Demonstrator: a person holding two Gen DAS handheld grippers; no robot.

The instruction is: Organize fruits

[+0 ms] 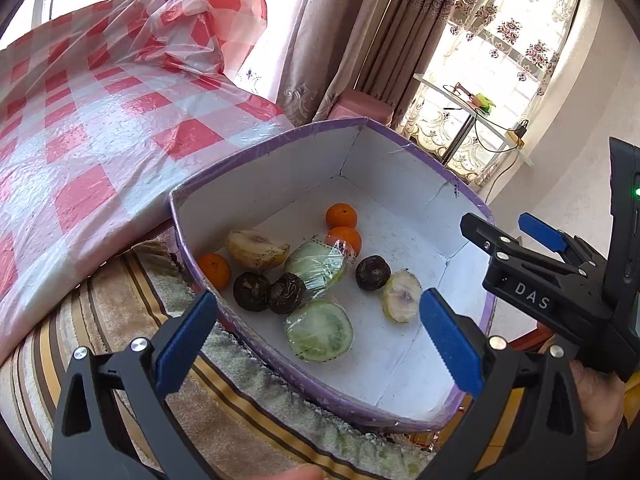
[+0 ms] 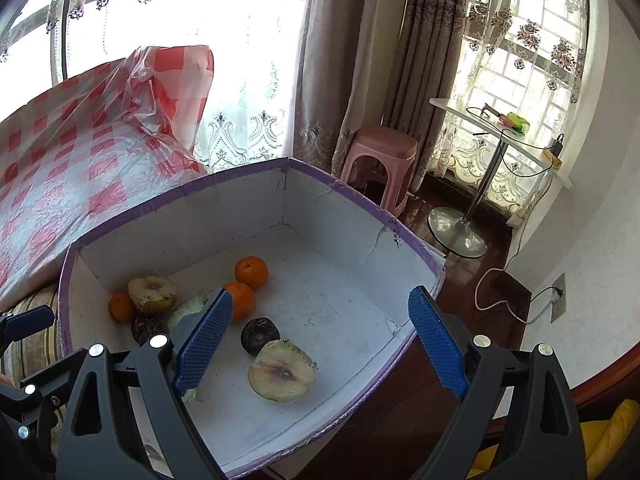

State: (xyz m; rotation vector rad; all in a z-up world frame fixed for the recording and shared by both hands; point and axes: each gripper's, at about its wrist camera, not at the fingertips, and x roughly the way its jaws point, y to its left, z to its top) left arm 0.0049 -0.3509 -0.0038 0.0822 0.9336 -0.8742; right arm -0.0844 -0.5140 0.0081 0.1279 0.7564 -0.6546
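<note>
Red-checked plastic cloth (image 1: 92, 120), upper left; striped towel (image 1: 224, 412), lower left; pink stool (image 2: 380, 160), centre; white pedestal table (image 2: 496, 136), upper right; wall socket (image 2: 558, 298), right.

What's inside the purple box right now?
The purple box holds three oranges, three dark round fruits, two cut pale halves and two plastic-wrapped green pieces. Whatever lies beneath the fruit is hidden.

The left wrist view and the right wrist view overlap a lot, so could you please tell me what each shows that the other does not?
Only the left wrist view shows the wrapped green round slice whole. Only the right wrist view shows the pink plastic stool whole and the wall socket. Both show the purple-rimmed white cardboard box, three oranges, and the open left gripper and right gripper.
</note>
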